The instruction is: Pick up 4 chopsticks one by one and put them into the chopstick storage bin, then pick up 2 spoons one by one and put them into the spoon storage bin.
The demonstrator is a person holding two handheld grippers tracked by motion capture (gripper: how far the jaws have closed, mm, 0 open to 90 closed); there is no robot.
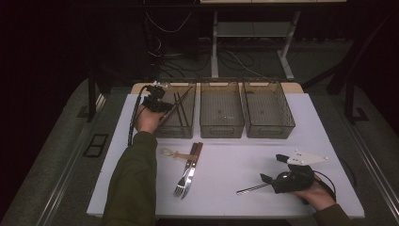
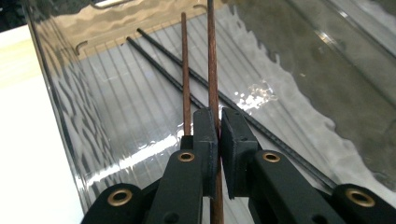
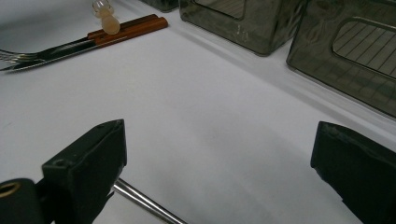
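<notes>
Left hand-held gripper (image 2: pixel 218 135) clenched on a brown chopstick (image 2: pixel 212 60), over the leftmost bin (image 1: pixel 181 129), near its left wall. Right hand-held gripper (image 3: pixel 217 172) spread wide above open white bench (image 3: pixel 196 107); a metal utensil (image 1: pixel 252 189) lies just under its left jaw.

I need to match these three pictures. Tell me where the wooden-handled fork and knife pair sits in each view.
High view: fork and knife pair lies on the white table, lower centre-left, before the left bin.
Left gripper view: not in it.
Right gripper view: upper left, handles pointing right.
Shared landmark: the cream loop-shaped piece beside the handles.
</notes>
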